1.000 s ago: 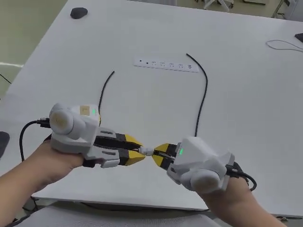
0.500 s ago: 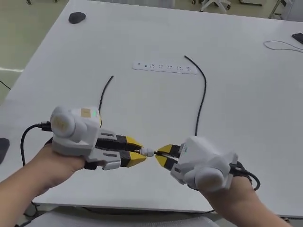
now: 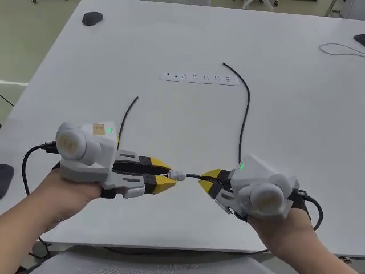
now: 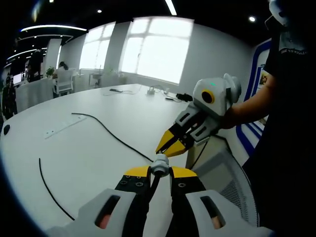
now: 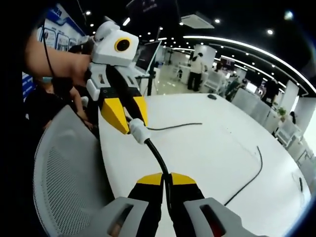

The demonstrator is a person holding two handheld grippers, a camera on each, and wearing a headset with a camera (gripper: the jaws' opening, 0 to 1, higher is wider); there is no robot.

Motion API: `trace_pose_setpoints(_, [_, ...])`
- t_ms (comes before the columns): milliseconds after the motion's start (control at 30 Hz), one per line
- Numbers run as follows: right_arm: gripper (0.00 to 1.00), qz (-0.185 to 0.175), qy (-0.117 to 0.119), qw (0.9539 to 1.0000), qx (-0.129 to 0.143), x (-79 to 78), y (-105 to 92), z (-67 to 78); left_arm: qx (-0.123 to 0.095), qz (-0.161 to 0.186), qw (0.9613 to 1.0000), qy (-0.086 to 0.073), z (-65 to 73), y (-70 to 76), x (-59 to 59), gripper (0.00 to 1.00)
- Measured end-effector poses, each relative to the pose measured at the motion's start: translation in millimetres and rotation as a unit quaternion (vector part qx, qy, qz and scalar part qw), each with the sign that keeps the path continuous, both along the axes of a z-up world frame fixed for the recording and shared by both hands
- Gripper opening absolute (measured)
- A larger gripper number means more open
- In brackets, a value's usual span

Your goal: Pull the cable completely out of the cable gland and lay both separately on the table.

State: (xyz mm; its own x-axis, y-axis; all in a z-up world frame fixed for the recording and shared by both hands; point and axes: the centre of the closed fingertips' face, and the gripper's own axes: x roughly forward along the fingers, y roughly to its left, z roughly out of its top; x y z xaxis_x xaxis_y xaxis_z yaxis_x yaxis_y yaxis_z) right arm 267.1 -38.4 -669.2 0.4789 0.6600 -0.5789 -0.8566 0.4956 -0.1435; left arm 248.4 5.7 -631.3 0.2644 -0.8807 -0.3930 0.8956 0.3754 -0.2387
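Left gripper clamps the one cable gland, right gripper pinches its cable over the table's near edge, second cable lying loose

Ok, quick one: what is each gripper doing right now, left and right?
Left gripper: jaws shut on the small white plastic cable gland.
Right gripper: jaws shut on the thin black cable, close to where it enters the gland.
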Motion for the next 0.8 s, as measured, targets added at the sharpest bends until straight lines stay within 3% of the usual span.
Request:
trace_pose_setpoints(167, [0.00,-0.044,0.018,0.9989,0.002,6.4,-12.7,-6.9,-0.003,0.004,1.0000,0.001,0.7,-0.1,0.3,0.15])
trace_pose_setpoints(267, [0.00,-0.075,0.046,0.9961,0.006,7.6,-21.5,-14.6,-0.003,0.003,1.0000,0.001,-0.1,-2.0,-1.1,0.15])
trace_pose_setpoints(300, [0.00,-0.098,0.064,0.9930,0.013,8.8,-26.9,-19.6,-0.002,0.002,1.0000,0.000,-0.8,-2.5,-1.5,0.15])
trace_pose_setpoints(467, [0.00,-0.142,0.092,0.9855,0.012,9.7,-39.7,-31.0,0.000,-0.003,1.0000,0.000,-3.5,-6.5,-5.2,0.15])
trace_pose_setpoints(633, [0.00,-0.156,0.104,0.9822,0.009,8.6,-43.1,-35.6,0.001,-0.005,1.0000,-0.002,-2.9,-9.0,-6.1,0.15])
trace_pose_setpoints(800, [0.00,-0.148,0.096,0.9843,0.002,6.3,-42.5,-33.7,0.001,-0.001,1.0000,-0.007,-1.7,-7.1,-4.4,0.15])
